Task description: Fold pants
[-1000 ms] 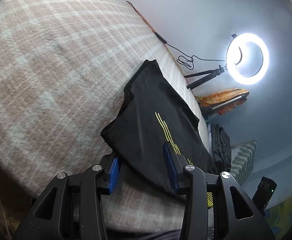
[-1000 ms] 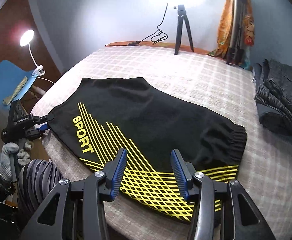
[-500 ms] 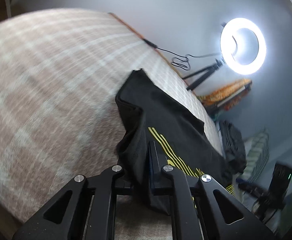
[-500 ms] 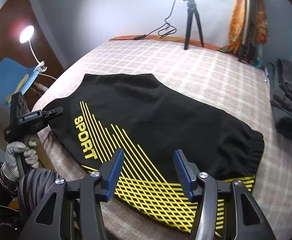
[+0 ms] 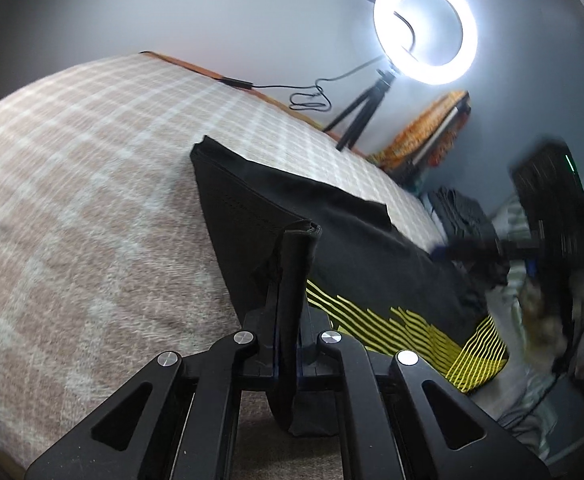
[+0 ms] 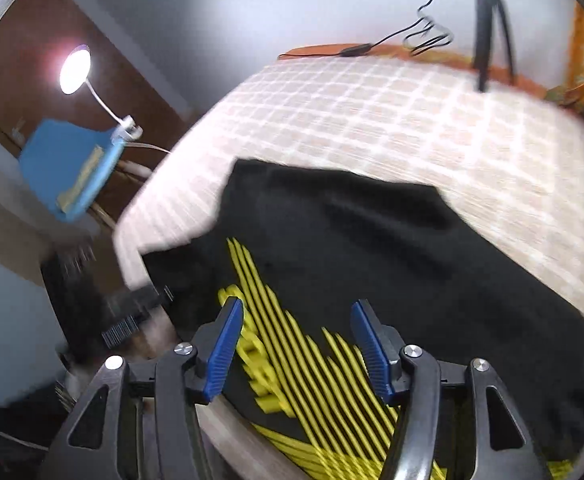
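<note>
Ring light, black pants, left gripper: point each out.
ring light (image 5: 426, 28), left wrist view, on the glowing ring's left side.
black pants (image 6: 372, 248), right wrist view, on plain black cloth.
left gripper (image 5: 294, 240), left wrist view, at its fingertips, shut on the pants.

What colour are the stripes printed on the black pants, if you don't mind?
Yellow stripes on the pants; clearest in the right wrist view.

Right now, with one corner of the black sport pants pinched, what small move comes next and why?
Probably lower the right tongs onto the near edge of the pants and close. They have just been opening, nothing between them, while the left tongs already clamp a lifted corner.
</note>
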